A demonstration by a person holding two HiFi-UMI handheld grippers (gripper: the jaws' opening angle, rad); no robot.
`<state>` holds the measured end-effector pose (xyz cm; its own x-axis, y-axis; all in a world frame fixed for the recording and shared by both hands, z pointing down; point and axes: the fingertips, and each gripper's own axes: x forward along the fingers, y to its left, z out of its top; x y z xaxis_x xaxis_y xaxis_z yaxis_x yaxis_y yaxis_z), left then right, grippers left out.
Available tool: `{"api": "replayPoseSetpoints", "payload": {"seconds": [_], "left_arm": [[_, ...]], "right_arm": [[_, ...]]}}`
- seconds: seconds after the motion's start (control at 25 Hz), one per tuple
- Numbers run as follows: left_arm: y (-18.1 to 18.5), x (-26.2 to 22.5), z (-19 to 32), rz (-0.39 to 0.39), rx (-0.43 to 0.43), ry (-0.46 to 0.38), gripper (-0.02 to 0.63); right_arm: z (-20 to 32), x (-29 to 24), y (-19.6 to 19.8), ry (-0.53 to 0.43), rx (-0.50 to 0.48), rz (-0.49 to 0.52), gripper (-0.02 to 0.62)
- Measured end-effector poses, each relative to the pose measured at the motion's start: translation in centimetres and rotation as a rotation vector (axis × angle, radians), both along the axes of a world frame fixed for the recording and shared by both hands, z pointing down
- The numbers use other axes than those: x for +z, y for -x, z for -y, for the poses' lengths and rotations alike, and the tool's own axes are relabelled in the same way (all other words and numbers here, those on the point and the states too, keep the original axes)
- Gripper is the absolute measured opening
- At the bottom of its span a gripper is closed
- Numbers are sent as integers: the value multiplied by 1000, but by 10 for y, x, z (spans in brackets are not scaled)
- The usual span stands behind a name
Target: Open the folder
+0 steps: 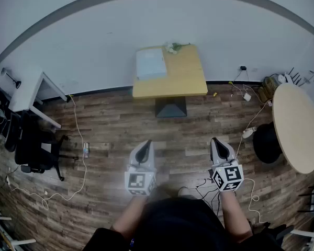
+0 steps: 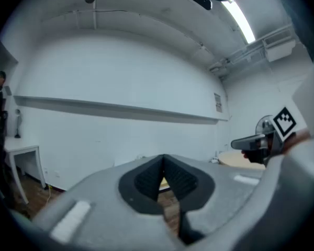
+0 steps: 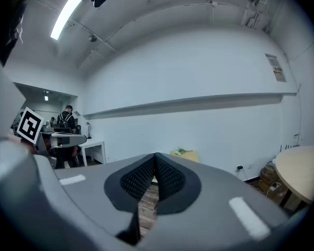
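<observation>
Both grippers are empty. The left gripper (image 1: 145, 145) has its jaws pressed together with nothing between the pads. The right gripper (image 1: 215, 141) is the same, closed on air. The person holds them out in front at about waist height, well apart from the work.

The folder (image 1: 150, 63) lies flat and closed on the left back part of the square wooden table (image 1: 184, 80), close to the wall and across the floor from the person. It's not reached yet, so the task is at approach.

Handling guess: pale, thin and probably light, with a bendy cover and likely a slick surface. It lies flush on the tabletop, so getting a jaw under the cover could be fiddly. Best bet is to nip the free edge of the top cover, opposite the spine. Can't tell which edge that is from here. The other gripper probably has to pin the back down or the whole thing may slide.

A small sprig of flowers (image 1: 172, 47) sits just beside the folder's back right corner. The table stands on a dark pedestal base (image 1: 170, 107). The plank floor (image 1: 110, 127) has cables (image 1: 78, 140) trailing across it. A white desk (image 1: 27, 90) and a black chair (image 1: 34, 145) are at the left, and a round table (image 1: 295, 127) is at the right. The wall (image 1: 94, 41) is plain white.
</observation>
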<state>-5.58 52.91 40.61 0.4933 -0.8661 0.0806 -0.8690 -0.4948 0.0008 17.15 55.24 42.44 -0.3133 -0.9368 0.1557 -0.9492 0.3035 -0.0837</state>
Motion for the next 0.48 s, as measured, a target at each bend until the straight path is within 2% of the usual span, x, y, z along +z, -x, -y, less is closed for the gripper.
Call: {"api": "replayPoseSetpoints", "payload": {"seconds": [0.28, 0.48], "left_arm": [[-29, -7, -16, 21, -10, -26, 3], [-45, 2, -22, 23, -40, -16, 3]], "right_arm": [[-8, -5, -12, -27, -44, 10, 2], [-7, 1, -21, -36, -50, 76, 2]]}}
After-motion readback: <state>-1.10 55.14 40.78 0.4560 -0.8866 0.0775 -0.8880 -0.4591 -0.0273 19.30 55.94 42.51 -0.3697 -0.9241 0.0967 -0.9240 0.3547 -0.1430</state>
